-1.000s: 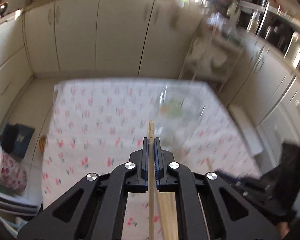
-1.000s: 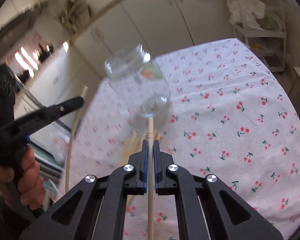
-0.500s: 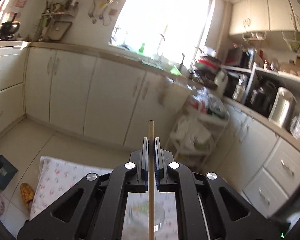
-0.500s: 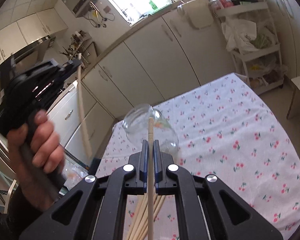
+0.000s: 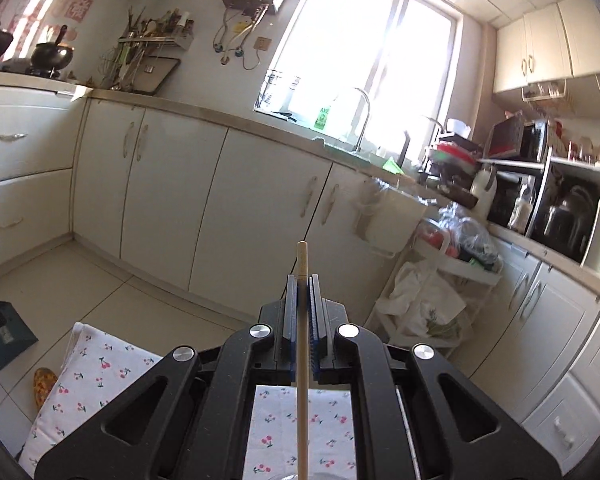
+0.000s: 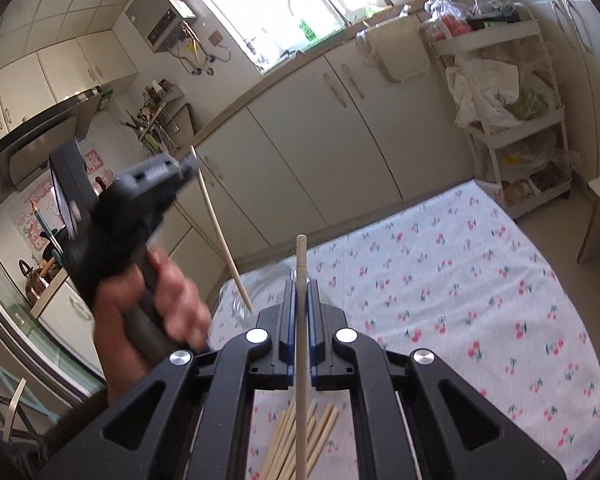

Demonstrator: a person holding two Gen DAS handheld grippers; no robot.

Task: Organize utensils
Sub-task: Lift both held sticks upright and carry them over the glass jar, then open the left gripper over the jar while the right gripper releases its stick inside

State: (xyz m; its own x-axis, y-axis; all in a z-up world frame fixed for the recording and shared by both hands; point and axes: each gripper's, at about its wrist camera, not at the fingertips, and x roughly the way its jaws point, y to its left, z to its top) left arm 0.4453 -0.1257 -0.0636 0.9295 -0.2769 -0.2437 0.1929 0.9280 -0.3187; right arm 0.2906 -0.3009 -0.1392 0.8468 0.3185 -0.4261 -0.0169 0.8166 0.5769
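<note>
Wooden chopstick (image 5: 302, 360) pinched tight in the left tongs (image 5: 302, 304), jaws pressed together on the shaft, blunt end poking out ahead. Over on the right wrist view, same story: the right tongs (image 6: 301, 312) are clamped on a second chopstick (image 6: 301, 320), running straight up the middle between the blue pads.

From that right view you can see the left chopstick slanting down, its thin tip right at the rim of the glass jar (image 6: 260, 300), which is mostly hidden behind the right tongs. Tricky spot, I'd say! That long slim stick is gripped near one end, so a small wobble of the hand could swing the tip wide and miss the mouth, or knock the light jar over on the soft cherry-print cloth (image 6: 480, 300) covering the desk. Two sticks heading for one narrow opening could also clash.

Pale, smooth, round sticks these, tapering to a finer tip. A loose bundle of chopsticks (image 6: 300, 444) lies on the cloth beneath the right tongs, fanned out, waiting to be collected.
</note>
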